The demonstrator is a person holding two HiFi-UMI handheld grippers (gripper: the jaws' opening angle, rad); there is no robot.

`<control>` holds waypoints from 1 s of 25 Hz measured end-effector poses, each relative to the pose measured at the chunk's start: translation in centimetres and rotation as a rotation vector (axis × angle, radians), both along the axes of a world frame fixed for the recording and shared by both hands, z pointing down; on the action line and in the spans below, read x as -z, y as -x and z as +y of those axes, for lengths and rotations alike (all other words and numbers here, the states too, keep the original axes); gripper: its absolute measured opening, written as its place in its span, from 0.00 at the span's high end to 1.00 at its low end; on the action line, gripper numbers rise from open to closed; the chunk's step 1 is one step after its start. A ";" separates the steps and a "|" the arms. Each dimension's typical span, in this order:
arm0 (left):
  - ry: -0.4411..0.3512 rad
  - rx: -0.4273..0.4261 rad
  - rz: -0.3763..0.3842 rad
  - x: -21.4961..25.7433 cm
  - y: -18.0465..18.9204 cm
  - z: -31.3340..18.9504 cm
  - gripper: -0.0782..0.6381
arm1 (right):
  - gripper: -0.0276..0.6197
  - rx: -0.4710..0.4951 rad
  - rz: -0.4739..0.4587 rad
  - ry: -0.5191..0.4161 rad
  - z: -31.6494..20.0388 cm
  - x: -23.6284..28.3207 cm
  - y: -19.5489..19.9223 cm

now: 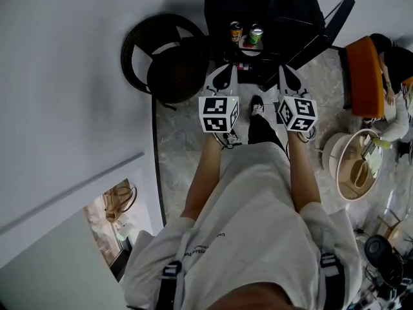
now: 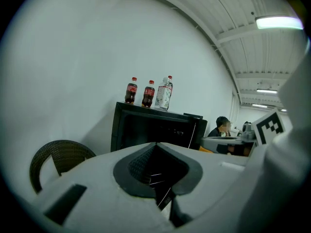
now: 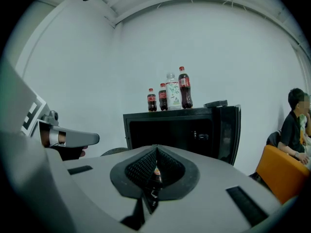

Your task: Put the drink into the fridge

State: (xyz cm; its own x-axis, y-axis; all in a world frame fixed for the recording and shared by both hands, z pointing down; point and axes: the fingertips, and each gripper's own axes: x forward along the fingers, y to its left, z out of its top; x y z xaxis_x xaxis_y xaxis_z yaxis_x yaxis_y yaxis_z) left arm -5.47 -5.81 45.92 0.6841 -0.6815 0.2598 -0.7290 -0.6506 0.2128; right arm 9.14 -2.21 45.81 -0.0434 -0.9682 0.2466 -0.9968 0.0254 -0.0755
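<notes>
A black fridge (image 1: 258, 8) stands in front of me with its door (image 1: 326, 28) swung open to the right. Two cans (image 1: 236, 31) (image 1: 256, 34) show at its front in the head view. On its top stand cola bottles (image 3: 152, 100) (image 3: 184, 88) and a clear bottle (image 3: 172, 92); the left gripper view shows the fridge (image 2: 150, 127) with cola bottles (image 2: 130, 91) too. My left gripper (image 1: 226, 70) (image 2: 155, 143) and right gripper (image 1: 288, 70) (image 3: 156, 148) hang side by side short of the fridge, both shut and holding nothing.
A dark wicker chair (image 1: 164, 60) (image 2: 58, 157) sits left of the fridge by the white wall. To the right are an orange seat (image 1: 364, 76) (image 3: 282, 174), a seated person (image 3: 294, 125) and a round white table (image 1: 355, 163). The floor is marble tile.
</notes>
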 end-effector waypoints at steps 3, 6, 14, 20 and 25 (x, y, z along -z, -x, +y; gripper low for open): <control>0.003 0.011 -0.028 -0.2 0.3 -0.2 0.88 | 0.95 0.014 0.004 0.000 -0.1 0.4 0.4; -0.004 0.012 -0.006 0.3 0.2 -0.3 0.88 | 0.95 0.028 0.018 -0.021 -0.3 1.4 0.8; -0.109 -0.018 0.032 5.5 -1.8 -0.4 0.88 | 0.95 0.044 0.013 -0.097 -2.0 6.0 1.8; -0.149 -0.051 0.018 8.0 -4.1 -2.5 0.88 | 0.95 -0.003 0.042 -0.124 -4.3 8.9 -1.5; -0.164 -0.052 0.007 9.5 -5.6 -4.1 0.88 | 0.95 -0.038 0.050 -0.149 -6.5 12.2 -6.2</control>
State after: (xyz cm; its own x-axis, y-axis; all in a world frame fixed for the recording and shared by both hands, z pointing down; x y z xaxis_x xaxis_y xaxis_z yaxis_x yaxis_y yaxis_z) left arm 0.11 -9.89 36.45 0.7207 -0.6783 0.1432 -0.6925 -0.7137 0.1053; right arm 15.34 -8.76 33.60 0.0030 -0.9949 0.1007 -0.9997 -0.0055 -0.0241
